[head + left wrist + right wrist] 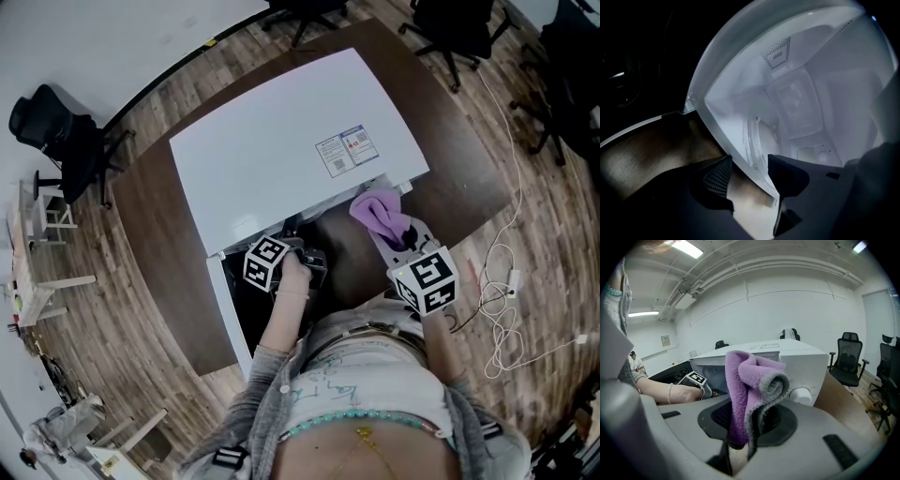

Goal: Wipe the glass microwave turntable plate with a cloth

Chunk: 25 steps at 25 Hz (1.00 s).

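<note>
Risk: glass turntable plate [756,140] is sitting inside the microwave [281,141], near its front edge. Left gripper [750,163] is hovering with jaws wide apart, rim between them, ungripped. A shallow pinch risks slipping and chipping it. Right gripper [749,420] is clamping the purple cloth [750,380].

Black office chairs [58,131] stand near a brown table [155,244] on wood-plank floor [553,225], with white walls [797,310] and ceiling strip lights [686,248].
</note>
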Motion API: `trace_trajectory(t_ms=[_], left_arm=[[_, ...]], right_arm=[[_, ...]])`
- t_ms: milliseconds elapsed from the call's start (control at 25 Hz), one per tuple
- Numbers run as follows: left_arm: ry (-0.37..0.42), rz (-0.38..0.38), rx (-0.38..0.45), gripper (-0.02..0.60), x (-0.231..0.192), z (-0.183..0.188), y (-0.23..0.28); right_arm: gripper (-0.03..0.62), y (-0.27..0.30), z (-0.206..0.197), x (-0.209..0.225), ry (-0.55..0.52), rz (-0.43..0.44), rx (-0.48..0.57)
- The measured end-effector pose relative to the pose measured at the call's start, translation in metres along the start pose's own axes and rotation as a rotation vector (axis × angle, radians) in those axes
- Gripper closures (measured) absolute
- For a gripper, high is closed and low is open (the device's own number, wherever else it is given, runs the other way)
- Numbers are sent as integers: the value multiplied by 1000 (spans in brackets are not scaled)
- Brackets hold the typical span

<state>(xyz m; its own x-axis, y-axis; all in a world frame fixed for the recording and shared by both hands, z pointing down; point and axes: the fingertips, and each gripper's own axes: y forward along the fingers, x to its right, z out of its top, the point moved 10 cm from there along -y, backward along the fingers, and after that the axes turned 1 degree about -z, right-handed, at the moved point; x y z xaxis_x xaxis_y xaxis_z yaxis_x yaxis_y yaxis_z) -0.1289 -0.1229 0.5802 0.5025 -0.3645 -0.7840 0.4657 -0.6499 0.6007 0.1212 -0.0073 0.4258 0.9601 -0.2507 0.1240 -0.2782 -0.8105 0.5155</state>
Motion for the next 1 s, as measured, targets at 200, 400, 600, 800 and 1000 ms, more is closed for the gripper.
trace_trajectory(t_ms=[200,400,600,800,1000], left_arm=[[14,9,-14,339,1,0,1],[-32,-29,-16,354,-6,1,-2],[-83,-70,-10,399,-9,0,-7],[-88,-94,-14,445,-10,-2,-11],[-115,-158,-22,504,-13,-6,-15]], right_arm=[[490,3,-1,1,3,5,-1],[490,5,-2,2,3,12,-3],[490,4,0,2,-5,18,2],[490,1,0,3,-9,17,5],[490,0,-1,2,-14,18,8]])
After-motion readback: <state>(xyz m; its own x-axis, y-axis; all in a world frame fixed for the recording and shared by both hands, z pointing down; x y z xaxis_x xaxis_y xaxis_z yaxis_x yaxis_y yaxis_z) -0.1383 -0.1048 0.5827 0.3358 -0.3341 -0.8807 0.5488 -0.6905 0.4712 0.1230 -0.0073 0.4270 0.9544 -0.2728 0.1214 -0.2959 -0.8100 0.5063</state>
